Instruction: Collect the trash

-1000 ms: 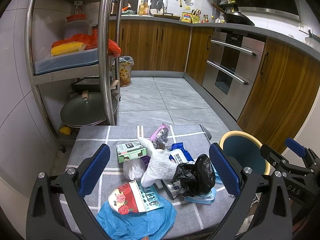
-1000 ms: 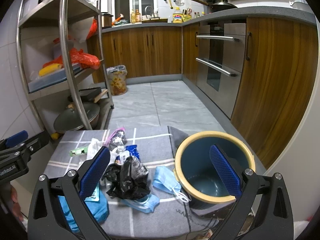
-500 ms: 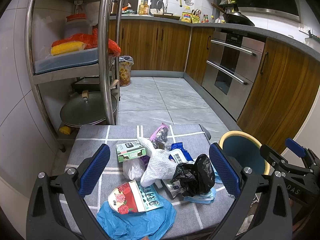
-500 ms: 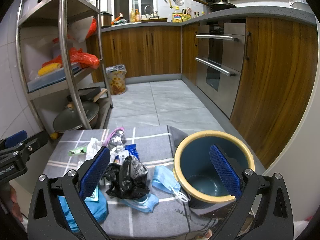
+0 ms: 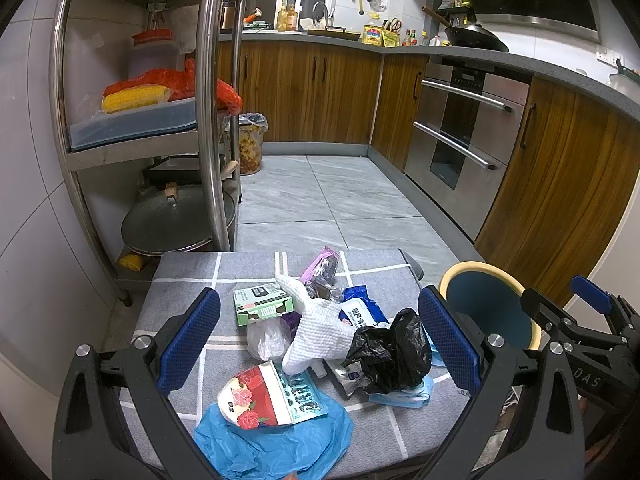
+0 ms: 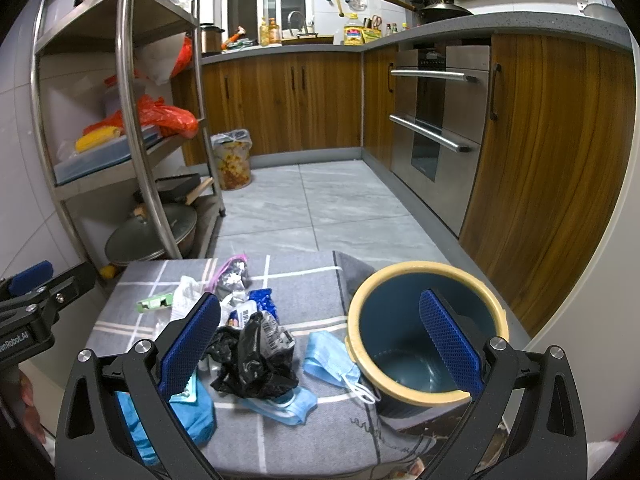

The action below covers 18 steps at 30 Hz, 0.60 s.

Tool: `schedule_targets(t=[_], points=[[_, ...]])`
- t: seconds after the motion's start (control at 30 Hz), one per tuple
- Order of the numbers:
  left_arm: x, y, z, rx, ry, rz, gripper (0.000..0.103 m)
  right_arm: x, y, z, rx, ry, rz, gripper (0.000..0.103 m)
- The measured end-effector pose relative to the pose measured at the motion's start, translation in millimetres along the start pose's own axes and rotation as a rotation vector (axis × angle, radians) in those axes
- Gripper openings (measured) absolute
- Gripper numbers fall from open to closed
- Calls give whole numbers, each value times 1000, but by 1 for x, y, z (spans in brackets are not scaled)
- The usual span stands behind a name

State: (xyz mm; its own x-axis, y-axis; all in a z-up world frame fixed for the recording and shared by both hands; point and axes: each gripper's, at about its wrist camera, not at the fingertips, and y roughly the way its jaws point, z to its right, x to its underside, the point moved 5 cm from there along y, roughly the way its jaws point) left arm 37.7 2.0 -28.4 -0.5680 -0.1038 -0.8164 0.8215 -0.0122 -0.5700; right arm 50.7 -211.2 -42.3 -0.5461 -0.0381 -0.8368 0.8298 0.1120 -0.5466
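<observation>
A pile of trash lies on a grey checked cloth (image 5: 192,276): a white glove (image 5: 316,328), a black plastic bag (image 5: 390,350), a green carton (image 5: 262,304), a red flowered packet (image 5: 260,394), a blue plastic sheet (image 5: 272,440) and blue face masks (image 6: 328,362). A blue bin with a cream rim (image 6: 424,276) stands at the cloth's right. My left gripper (image 5: 320,344) is open and empty above the pile. My right gripper (image 6: 320,344) is open and empty, between the black bag (image 6: 252,364) and the bin.
A steel shelf rack (image 5: 208,100) with a pan lid (image 5: 176,224) stands at the left. Wooden cabinets and an oven (image 5: 460,128) line the right. A lined waste basket (image 5: 250,144) stands on the tiled floor at the back.
</observation>
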Motion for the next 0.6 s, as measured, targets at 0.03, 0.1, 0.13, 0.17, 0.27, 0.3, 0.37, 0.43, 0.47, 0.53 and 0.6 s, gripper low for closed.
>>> schedule_targets(t=[0.03,0.1,0.13,0.17,0.27,0.3,0.37,0.43,0.47,0.53,0.6], points=[[0,0,0,-1,0,0,98,0,0,-1,1,-1,-1,99],[-1,-1,-1,-5,7,10,98,0,0,0,0,0,-2,99],[-1,-1,-1,-12,12,13,98,0,0,-1,0,0,0,99],[-1,0,-2,-17,16,15,98,0,0,-1,0,-1,0,99],[-1,0,-4,-22,15,22,98,0,0,-1,2,-1,0,99],[-1,0,-4,-24,13,25,98,0,0,-1,2,-1,-1,99],[-1,0,-6,-19,2,32,98,1,-1,0,3,-1,0,99],[-1,0,-8,-14,-10,36,98,1,-1,1,2,-4,1,99],[-1,1,-9,-19,-11,37,98,2,0,2,4,-6,1,99],[1,3,-11,-34,-6,33,98,6,2,5,11,-10,-2,99],[2,4,-12,-40,-3,27,98,9,3,7,7,-15,-6,99]])
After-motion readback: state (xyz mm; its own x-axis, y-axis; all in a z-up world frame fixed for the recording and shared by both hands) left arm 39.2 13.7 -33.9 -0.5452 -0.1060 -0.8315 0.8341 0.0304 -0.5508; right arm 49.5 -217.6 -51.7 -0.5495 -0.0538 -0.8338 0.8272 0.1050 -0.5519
